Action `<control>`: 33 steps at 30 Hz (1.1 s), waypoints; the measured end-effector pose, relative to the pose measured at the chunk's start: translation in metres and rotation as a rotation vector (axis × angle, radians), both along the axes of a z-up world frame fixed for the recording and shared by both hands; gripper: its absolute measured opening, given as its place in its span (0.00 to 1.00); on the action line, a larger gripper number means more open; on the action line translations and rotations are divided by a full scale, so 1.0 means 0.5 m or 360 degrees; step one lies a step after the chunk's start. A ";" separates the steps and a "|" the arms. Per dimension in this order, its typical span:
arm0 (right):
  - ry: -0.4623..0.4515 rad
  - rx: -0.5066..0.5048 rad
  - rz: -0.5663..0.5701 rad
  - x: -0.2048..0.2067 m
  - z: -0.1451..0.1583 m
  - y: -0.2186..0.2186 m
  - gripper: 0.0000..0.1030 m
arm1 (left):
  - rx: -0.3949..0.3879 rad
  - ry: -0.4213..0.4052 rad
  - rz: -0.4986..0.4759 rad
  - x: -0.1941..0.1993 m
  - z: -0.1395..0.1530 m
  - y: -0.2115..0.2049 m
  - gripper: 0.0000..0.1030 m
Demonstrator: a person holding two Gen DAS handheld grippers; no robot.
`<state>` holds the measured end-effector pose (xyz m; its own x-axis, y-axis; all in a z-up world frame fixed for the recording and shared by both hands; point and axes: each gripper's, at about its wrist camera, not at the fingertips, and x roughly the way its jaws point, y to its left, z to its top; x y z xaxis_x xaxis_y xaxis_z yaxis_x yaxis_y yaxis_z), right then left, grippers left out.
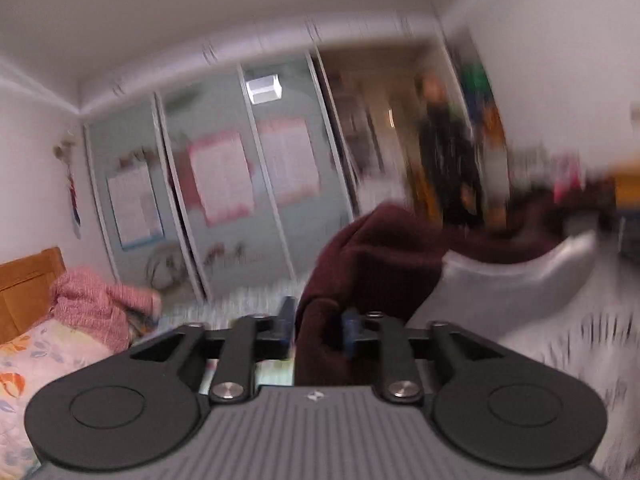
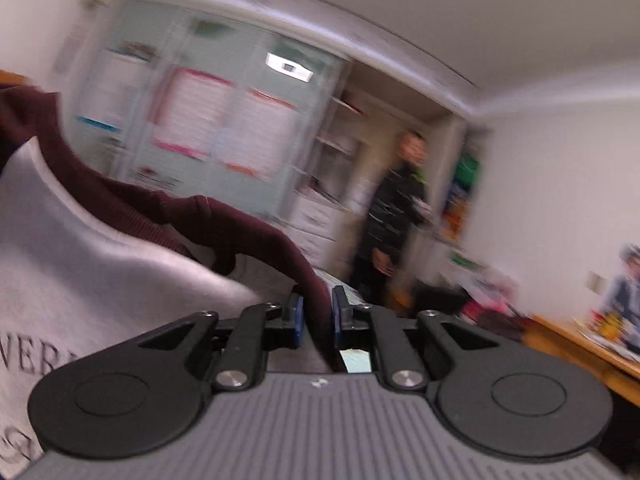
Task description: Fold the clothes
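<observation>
Clothes folding is at the lift-and-spread step, by my guess: one shirt hangs in the air between the two grippers, above the bed. The shirt is dark red with a pale grey front that has letters on it. The left gripper has its jaws partway open around a thick bunch of the dark red cloth, and the cloth fills the gap, so it looks held. The right gripper has its jaws a bit closer together, with a strip of dark red cloth pinched between the blue pads. Holding it at two spots like this lets the shirt hang open and flat, so it can be laid down smooth before folding. The shirt runs sideways from one gripper to the other, and that side-to-side line is its long way now. The grey front sags down in the middle, and the dark red edge runs along the top. Both pictures are blurry, so I cannot tell if the held spots are the shoulders or the sleeves. A pink garment lies crumpled on the bed near the wooden headboard. A person stands by the closet far behind.
</observation>
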<state>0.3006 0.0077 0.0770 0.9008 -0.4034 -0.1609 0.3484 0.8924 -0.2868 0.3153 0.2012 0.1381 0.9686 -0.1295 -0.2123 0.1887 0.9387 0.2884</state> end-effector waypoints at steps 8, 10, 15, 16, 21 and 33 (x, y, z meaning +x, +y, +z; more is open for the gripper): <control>0.0152 0.0650 0.0293 -0.144 -0.128 -0.134 0.59 | -0.0522 0.0661 0.0182 -0.036 -0.220 0.177 0.45; 0.0259 0.0729 0.0352 -0.217 -0.182 -0.138 0.60 | -0.0660 0.0786 0.0191 -0.075 -0.269 0.241 0.45; 0.0392 0.0906 0.0477 -0.409 -0.283 -0.100 0.64 | -0.0886 0.1005 0.0154 -0.213 -0.364 0.313 0.45; 0.0410 0.0914 0.0496 -0.438 -0.292 -0.083 0.68 | -0.0893 0.1027 0.0140 -0.240 -0.374 0.311 0.45; 0.0553 0.0969 0.0616 -0.522 -0.331 0.006 0.71 | -0.0957 0.1066 0.0017 -0.346 -0.399 0.279 0.45; 0.0710 0.1083 0.0926 -0.425 -0.264 0.228 0.80 | -0.0982 0.1025 0.0172 -0.430 -0.446 0.279 0.49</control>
